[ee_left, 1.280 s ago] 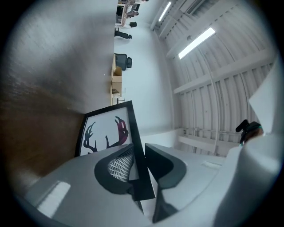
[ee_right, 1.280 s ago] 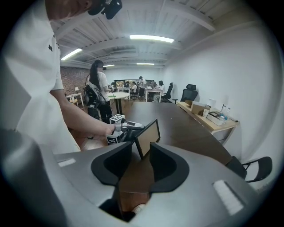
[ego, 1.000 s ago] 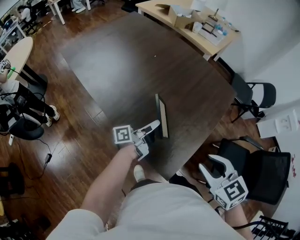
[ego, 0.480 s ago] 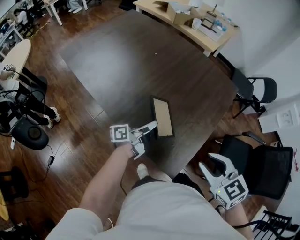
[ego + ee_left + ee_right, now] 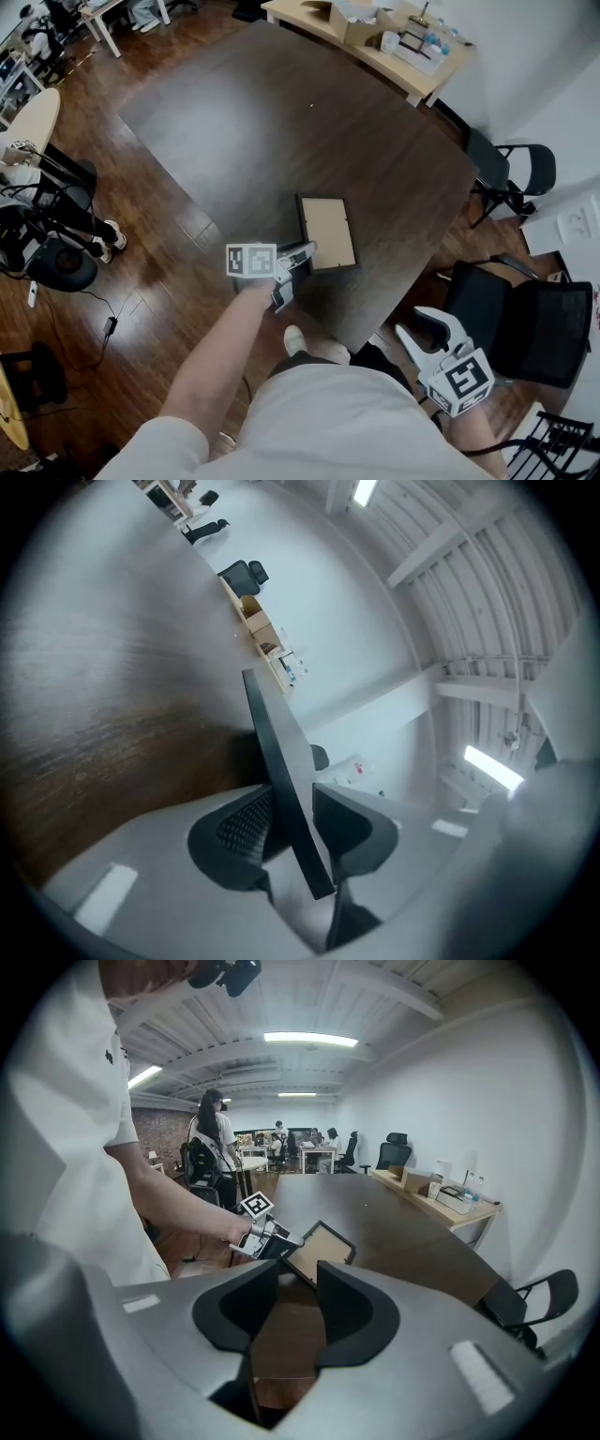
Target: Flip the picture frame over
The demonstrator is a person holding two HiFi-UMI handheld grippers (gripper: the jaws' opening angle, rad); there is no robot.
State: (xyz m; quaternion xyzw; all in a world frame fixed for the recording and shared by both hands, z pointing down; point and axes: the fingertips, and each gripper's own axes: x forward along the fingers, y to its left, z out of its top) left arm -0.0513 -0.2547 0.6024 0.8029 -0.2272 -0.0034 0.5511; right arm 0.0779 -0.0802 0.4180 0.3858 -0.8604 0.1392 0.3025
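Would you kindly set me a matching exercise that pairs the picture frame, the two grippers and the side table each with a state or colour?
Column one:
1. picture frame
2. left gripper
3. right gripper
4. side table

Column two:
A. jaws apart, nothing between them
B. light wood, with a cluttered top
C. jaws clamped on a thin black edge
D. black rim, tan panel showing in the head view

Pairs: 1-D, 2-C, 3-A, 4-B.
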